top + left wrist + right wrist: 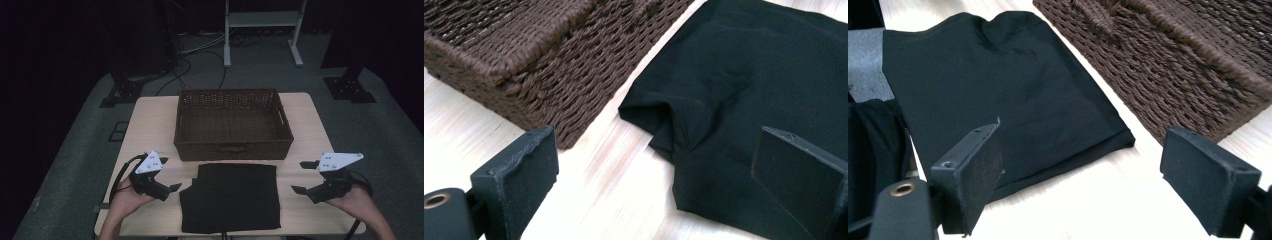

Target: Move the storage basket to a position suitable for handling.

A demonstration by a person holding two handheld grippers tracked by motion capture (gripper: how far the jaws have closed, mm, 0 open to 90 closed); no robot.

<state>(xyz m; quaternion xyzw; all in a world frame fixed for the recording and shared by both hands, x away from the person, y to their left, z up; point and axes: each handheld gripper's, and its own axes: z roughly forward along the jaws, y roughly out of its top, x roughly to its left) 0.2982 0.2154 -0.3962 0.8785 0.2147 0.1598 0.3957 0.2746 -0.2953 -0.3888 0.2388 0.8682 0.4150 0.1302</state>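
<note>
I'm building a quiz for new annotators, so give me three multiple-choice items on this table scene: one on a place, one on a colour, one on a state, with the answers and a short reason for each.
1. Where does the folded cloth lie?
A. Inside the wicker basket
B. On the table, on the person's side of the basket
C. On the floor beside the table

2. What colour is the wicker basket?
A. Dark brown
B. White
C. Red

3. How do the left gripper and right gripper stand?
A. Both shut on the cloth
B. Left shut, right open
C. Both open, holding nothing

Answers: 1 B, the high view shows the cloth flat on the table between the basket and the person. 2 A, its weave is dark brown in all views. 3 C, each gripper view shows its jaws wide apart with nothing between them.
</note>
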